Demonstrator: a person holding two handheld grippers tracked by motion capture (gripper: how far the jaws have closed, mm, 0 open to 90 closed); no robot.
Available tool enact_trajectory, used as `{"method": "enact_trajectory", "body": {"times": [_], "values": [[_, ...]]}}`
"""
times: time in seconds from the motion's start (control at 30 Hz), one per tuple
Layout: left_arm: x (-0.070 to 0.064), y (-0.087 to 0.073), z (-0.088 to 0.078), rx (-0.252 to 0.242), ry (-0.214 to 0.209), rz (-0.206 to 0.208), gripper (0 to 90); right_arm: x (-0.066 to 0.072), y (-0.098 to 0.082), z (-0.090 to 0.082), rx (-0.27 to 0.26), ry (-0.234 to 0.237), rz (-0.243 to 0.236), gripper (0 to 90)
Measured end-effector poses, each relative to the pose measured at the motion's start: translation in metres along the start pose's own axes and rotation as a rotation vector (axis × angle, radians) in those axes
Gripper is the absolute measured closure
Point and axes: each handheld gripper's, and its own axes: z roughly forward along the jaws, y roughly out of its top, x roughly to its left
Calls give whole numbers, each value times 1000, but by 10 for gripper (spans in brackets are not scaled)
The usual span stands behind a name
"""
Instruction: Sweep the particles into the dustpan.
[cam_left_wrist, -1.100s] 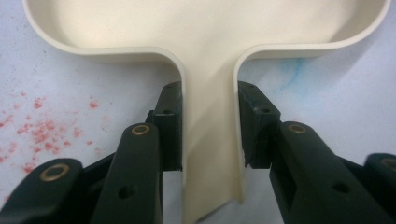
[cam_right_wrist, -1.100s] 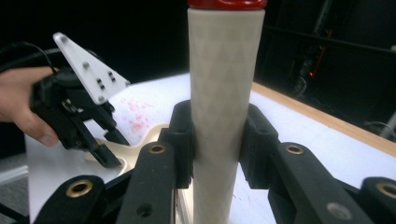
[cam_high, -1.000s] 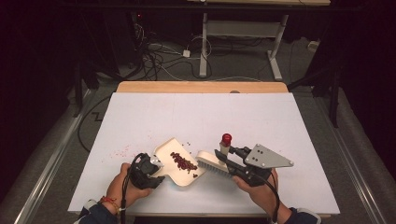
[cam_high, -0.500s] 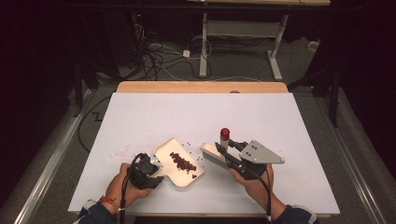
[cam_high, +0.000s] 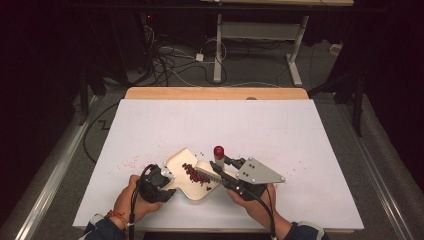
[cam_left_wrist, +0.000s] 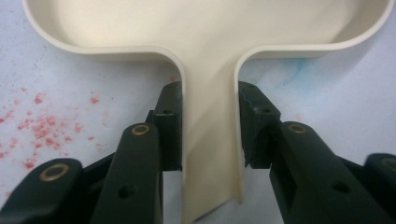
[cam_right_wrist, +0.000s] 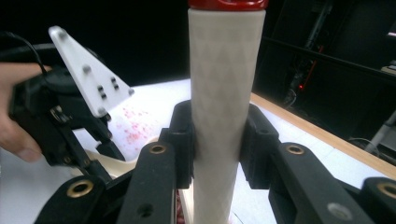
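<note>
A cream dustpan (cam_high: 181, 161) lies near the table's front edge with a heap of small dark red bits (cam_high: 194, 175) in it. My left gripper (cam_high: 164, 181) is shut on its narrow handle (cam_left_wrist: 210, 154), a pad pressed on each side; in the left gripper view the left gripper (cam_left_wrist: 210, 107) points at the pan's bowl (cam_left_wrist: 140, 46). My right gripper (cam_high: 226, 172) is shut on a brush's cream handle (cam_right_wrist: 226, 93), which stands upright with a red cap (cam_high: 219, 150). The brush head (cam_high: 209, 173) lies over the pan's right side, by the red bits.
Red specks (cam_high: 131, 162) are scattered on the white table cover left of the pan, also visible as specks (cam_left_wrist: 37, 121) beside the left jaw. The other hand's gripper (cam_right_wrist: 60, 116) sits close at left. A wooden table edge (cam_high: 215, 93) runs along the back; cables and desk legs lie beyond.
My right gripper has carried the brush leftward, and its head now lies over the pan. The left gripper and the pan have stayed put.
</note>
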Motion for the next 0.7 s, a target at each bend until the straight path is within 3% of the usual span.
{"method": "enact_trajectory", "body": {"times": [0.2,0.43,0.57,0.7], "values": [[0,-1,-2,1,2,1,636,-7,8,-13,-34,-33,2,701],[-1,-2,-4,2,0,-2,636,-18,5,-25,-15,-103,-27,701],[0,-2,-3,4,-1,-3,635,-30,-2,-20,16,-137,7,701],[1,-2,-1,12,-6,-7,635,-39,-6,-7,2,-171,-10,701]]}}
